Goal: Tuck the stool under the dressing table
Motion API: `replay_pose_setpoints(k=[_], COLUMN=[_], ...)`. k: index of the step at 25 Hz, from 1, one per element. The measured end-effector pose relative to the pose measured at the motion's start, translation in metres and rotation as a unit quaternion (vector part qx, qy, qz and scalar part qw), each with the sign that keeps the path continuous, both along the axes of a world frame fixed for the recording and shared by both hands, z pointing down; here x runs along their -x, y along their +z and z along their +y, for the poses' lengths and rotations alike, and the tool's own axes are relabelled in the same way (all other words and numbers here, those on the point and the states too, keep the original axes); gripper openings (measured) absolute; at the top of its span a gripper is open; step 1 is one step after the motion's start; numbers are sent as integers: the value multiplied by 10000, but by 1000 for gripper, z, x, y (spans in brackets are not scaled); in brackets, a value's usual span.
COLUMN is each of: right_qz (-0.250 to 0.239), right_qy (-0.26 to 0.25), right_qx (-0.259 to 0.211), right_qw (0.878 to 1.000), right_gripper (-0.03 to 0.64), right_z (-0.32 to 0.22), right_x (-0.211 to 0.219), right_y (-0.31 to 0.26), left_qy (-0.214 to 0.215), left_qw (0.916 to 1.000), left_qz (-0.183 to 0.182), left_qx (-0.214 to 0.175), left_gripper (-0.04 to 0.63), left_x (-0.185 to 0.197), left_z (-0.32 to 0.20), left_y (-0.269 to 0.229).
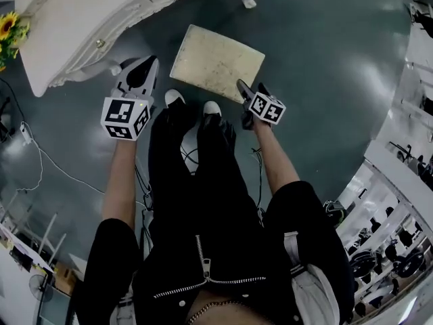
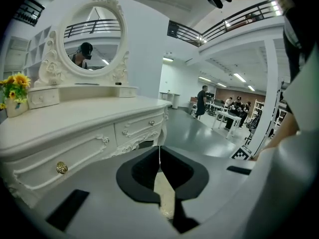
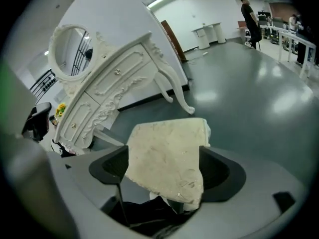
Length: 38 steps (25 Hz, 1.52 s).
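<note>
The stool [image 1: 216, 63] has a cream, worn cushion and stands on the grey floor just in front of my feet, out to the right of the white dressing table [image 1: 88, 19]. My right gripper [image 1: 250, 88] is at the stool's near right corner. Its jaws stand wide open, and in the right gripper view the cushion [image 3: 167, 153] fills the space between them; my right gripper [image 3: 167, 171] shows no pad pressing on it. My left gripper [image 1: 150, 61] hovers left of the stool near the table's leg. My left gripper [image 2: 159, 151] has its tips together, with a sliver of cushion [image 2: 164, 195] below.
The dressing table [image 2: 75, 128] carries an oval mirror [image 2: 92, 36] and sunflowers [image 2: 15, 86]. Its curved legs [image 3: 174, 91] stand beyond the stool. Cables [image 1: 61, 168] trail on the floor at left. Shelving [image 1: 406, 181] lines the right. People and desks [image 2: 202, 101] are far off.
</note>
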State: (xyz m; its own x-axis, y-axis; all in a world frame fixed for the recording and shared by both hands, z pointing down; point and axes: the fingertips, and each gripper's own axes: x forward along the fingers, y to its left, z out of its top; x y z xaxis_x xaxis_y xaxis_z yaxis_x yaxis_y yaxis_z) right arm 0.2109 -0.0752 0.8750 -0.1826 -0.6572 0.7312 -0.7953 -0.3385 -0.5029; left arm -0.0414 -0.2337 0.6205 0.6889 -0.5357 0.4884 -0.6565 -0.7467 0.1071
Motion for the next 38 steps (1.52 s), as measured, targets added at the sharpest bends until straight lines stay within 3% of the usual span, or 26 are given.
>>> replay_pose_setpoints(k=[5, 8, 12, 17, 27, 38], right_qz=[-109, -627, -1280, -1946, -2018, -2239], right_qy=[-290, 49, 582, 1033, 966, 873], right_qx=[594, 785, 707, 473, 743, 616], right_qw=[9978, 9949, 9875, 9743, 9718, 9687], right_gripper=[437, 444, 465, 439, 425, 403], right_z=[21, 35, 39, 39, 31, -51], right_x=[-2, -5, 4, 13, 19, 65], right_y=[85, 122, 147, 151, 154, 151], left_qy=[-112, -200, -332, -553, -756, -1044], left_qw=[9998, 9997, 9993, 9984, 9971, 9945], left_qz=[-110, -111, -173, -103, -40, -48], left_qx=[-105, -104, -80, 23, 37, 13], left_gripper=[23, 23, 23, 23, 23, 23], left_x=[11, 20, 38, 59, 89, 115], left_z=[-13, -17, -20, -18, -25, -32], left_y=[37, 59, 88, 106, 107, 108])
